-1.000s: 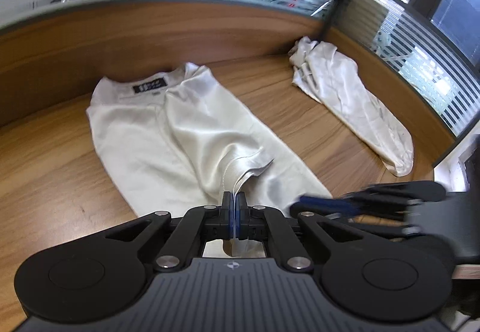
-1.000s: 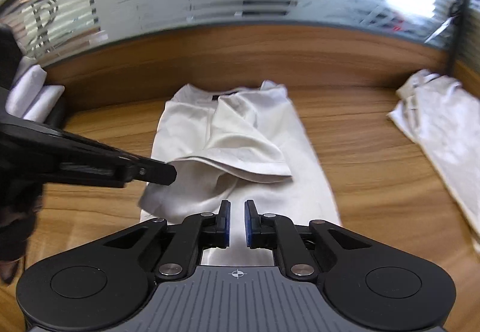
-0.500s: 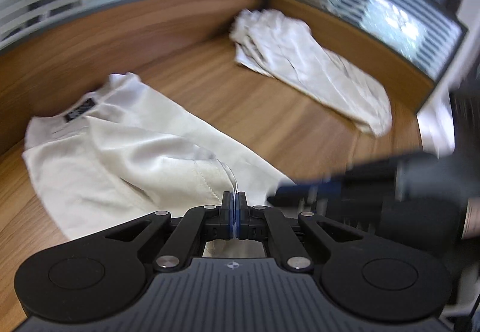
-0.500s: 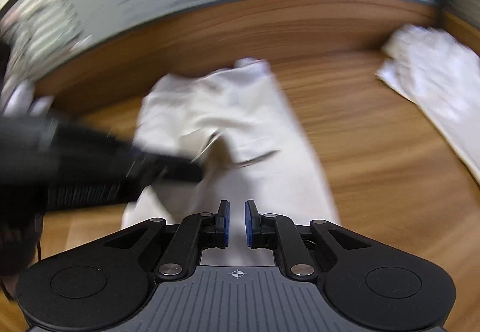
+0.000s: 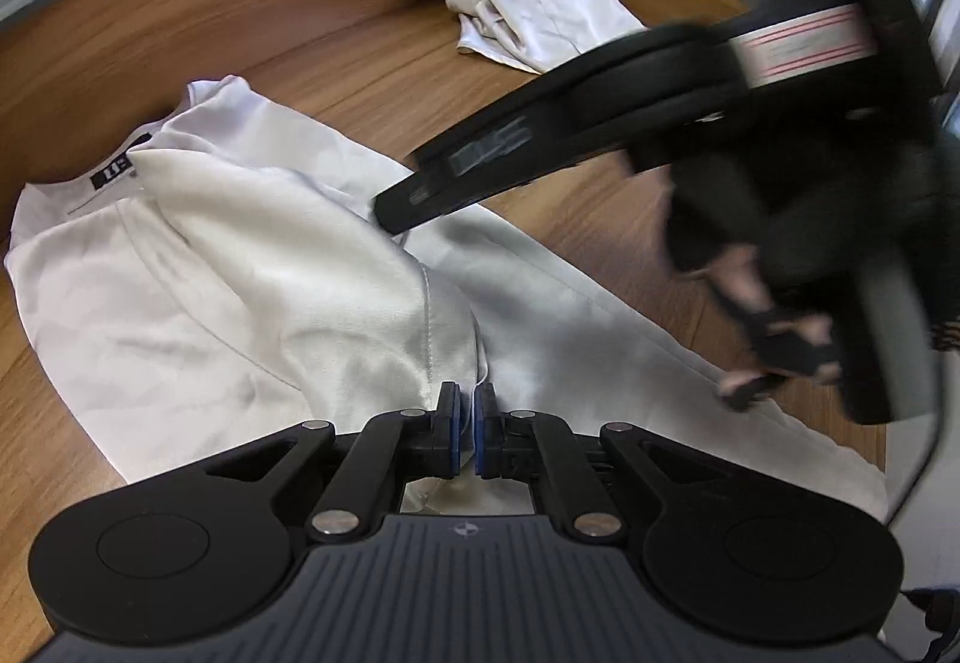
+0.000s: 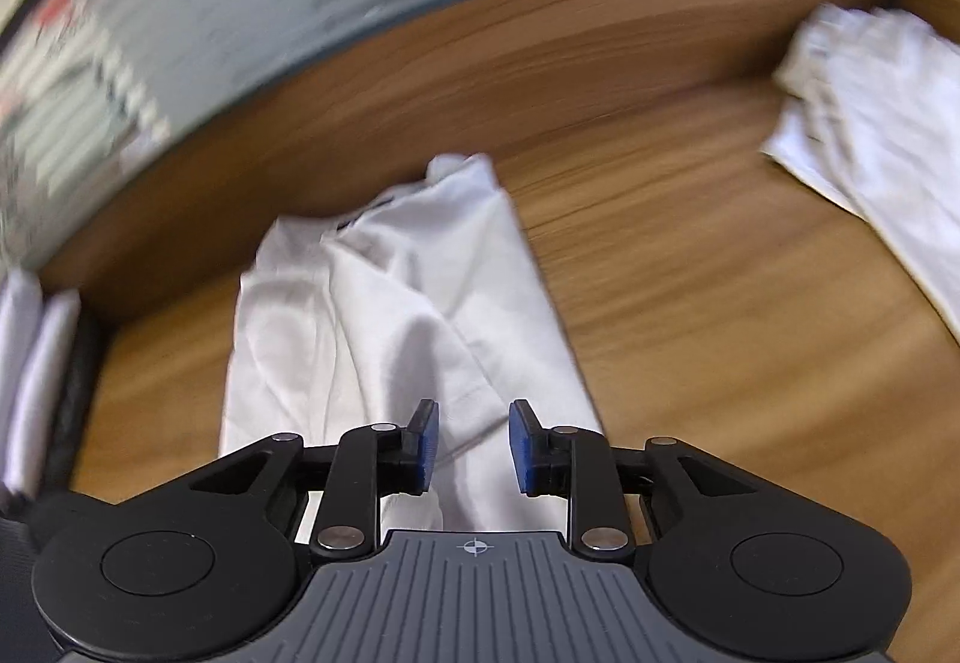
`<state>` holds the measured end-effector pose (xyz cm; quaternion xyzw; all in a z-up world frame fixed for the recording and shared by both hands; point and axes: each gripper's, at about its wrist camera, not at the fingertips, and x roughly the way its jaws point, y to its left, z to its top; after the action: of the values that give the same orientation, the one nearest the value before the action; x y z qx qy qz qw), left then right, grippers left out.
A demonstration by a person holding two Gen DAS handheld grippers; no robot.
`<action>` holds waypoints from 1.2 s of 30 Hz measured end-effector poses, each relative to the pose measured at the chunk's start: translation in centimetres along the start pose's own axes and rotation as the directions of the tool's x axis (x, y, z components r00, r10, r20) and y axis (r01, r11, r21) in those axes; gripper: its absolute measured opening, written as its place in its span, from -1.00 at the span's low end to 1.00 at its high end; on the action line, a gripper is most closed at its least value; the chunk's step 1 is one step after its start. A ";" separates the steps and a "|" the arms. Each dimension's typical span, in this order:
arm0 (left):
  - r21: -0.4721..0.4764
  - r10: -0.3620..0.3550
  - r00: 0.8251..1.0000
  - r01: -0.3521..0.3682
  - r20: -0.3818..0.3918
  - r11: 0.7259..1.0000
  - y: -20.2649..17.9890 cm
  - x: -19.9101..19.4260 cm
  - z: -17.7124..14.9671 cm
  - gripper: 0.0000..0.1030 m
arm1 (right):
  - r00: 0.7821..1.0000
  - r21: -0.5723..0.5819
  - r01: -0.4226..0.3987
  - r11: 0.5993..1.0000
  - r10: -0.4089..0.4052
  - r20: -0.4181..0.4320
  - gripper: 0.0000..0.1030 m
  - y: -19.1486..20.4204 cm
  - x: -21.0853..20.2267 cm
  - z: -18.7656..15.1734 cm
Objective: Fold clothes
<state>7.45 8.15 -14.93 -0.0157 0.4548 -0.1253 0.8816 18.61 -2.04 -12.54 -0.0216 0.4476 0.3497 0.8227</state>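
A white satin garment [image 5: 240, 267] with a black neck label lies on the wooden table, one side folded over its middle. It also shows in the right wrist view [image 6: 408, 315]. My left gripper [image 5: 467, 426] has its jaws slightly parted, with the folded edge of the garment lying at the fingertips. My right gripper [image 6: 472, 444] is open above the garment's near end, with nothing between its fingers. In the left wrist view the right gripper's finger [image 5: 456, 177] reaches over the garment's right side.
A second white garment [image 5: 540, 15] lies crumpled at the far right by the glass partition; it also shows in the right wrist view [image 6: 876, 135]. Folded white cloths [image 6: 30, 363] are stacked at the left edge. A wooden rim [image 6: 540, 39] bounds the table.
My left gripper's jaws have parted from shut on the fold. My right gripper has opened wider and moved over the garment. The folded side now lies across the middle.
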 end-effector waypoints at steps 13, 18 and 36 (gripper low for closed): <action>-0.080 0.013 1.000 -0.012 0.016 0.997 0.3 0.7 0.2 -0.91 | 0.997 -0.118 0.049 0.992 -0.055 -0.050 -0.93 1.2 2.6 1.2; -0.096 0.026 0.999 -0.024 0.022 0.995 0.2 0.6 0.1 -0.91 | 0.996 -0.160 0.085 0.983 -0.083 0.018 -0.93 1.3 0.5 2.4; -0.119 0.077 0.990 -0.063 0.120 0.991 -1.9 -7.9 -2.7 -0.34 | 0.990 -0.157 0.117 0.981 -0.104 0.091 -0.63 -2.2 -8.5 -0.5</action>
<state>0.54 8.39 -9.96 -0.0580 0.4056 -0.0668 0.9098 16.56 -8.59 -7.06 -0.0986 0.3816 0.3392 0.8542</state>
